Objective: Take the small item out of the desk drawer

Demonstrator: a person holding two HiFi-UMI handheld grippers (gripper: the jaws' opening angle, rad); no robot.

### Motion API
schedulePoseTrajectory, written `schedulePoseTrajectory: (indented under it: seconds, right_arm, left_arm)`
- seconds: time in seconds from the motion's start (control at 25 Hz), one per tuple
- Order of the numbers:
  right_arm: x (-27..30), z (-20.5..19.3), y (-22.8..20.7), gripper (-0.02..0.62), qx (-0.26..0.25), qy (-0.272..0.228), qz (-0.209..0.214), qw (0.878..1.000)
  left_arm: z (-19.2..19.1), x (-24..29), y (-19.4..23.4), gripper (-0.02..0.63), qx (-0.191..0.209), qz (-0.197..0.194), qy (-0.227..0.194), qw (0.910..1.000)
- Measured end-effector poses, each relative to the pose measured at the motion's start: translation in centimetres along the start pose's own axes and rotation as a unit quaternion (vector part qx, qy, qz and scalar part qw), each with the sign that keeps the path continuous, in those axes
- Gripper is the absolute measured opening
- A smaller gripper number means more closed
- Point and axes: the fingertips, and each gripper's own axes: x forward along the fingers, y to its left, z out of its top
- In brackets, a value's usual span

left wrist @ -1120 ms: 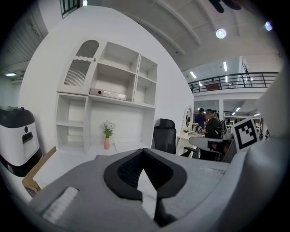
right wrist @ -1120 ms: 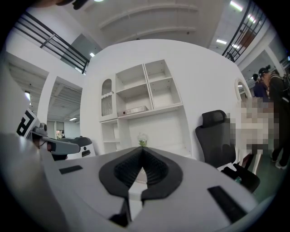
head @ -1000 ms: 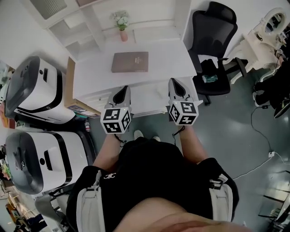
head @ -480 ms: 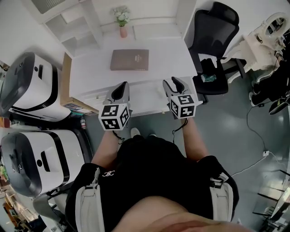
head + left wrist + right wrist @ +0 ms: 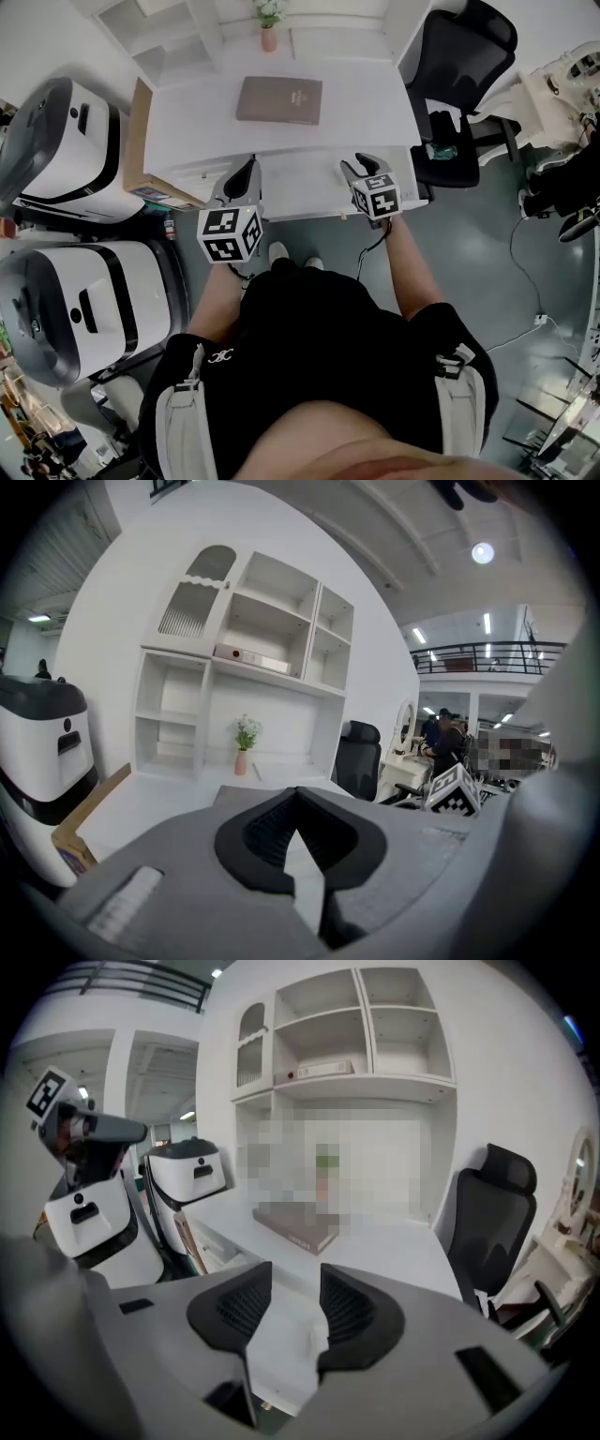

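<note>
The white desk [image 5: 187, 122] stands in front of me, and its front panel [image 5: 300, 199] under the near edge looks closed. No small item shows in any view. My left gripper [image 5: 242, 176] hovers at the desk's front edge, left of centre; in the left gripper view [image 5: 298, 794] its pads meet at the tips with nothing between them. My right gripper [image 5: 360, 167] is level with it further right, also at the front edge. Its jaws [image 5: 295, 1274] stand apart and empty, with the desk top [image 5: 394, 1241] beyond them.
A brown book [image 5: 278, 99] lies on the desk's far half, with a pink vase of flowers [image 5: 269, 37] behind it by the shelf unit. A black office chair [image 5: 459, 56] stands to the right. Two large white machines [image 5: 66, 150] and a cardboard sheet [image 5: 141, 131] crowd the left side.
The right gripper's jaws have opened. Both grippers sit a little closer to the desk's front edge, and the head view has shifted so the desk lies higher in frame.
</note>
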Motion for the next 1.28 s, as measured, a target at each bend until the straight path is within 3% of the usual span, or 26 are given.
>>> schedulePoseTrajectory:
  seconds: [0.16, 0.44, 0.72, 1.28]
  right_arm:
    - [2.7, -2.8, -0.2, 0.160, -0.046, 0.049, 0.000, 0.998]
    - [6.8, -7.7, -0.3, 0.159, -0.077, 0.126, 0.032, 0.989]
    - [11.0, -12.6, 0.1, 0.158, -0.091, 0.198, 0.070, 0.974]
    - [15.5, -17.6, -2.0, 0.158, -0.095, 0.314, 0.062, 0.943]
  left_arm:
    - [-1.0, -1.0, 2.2, 0.014, -0.007, 0.026, 0.008, 0.9996]
    - [-3.5, -2.6, 5.0, 0.014, -0.024, 0.070, 0.029, 0.9968]
    - [-6.8, -3.4, 6.4, 0.014, -0.038, 0.094, 0.058, 0.9931]
    - [-9.7, -2.6, 8.8, 0.014, -0.050, 0.124, 0.098, 0.9862]
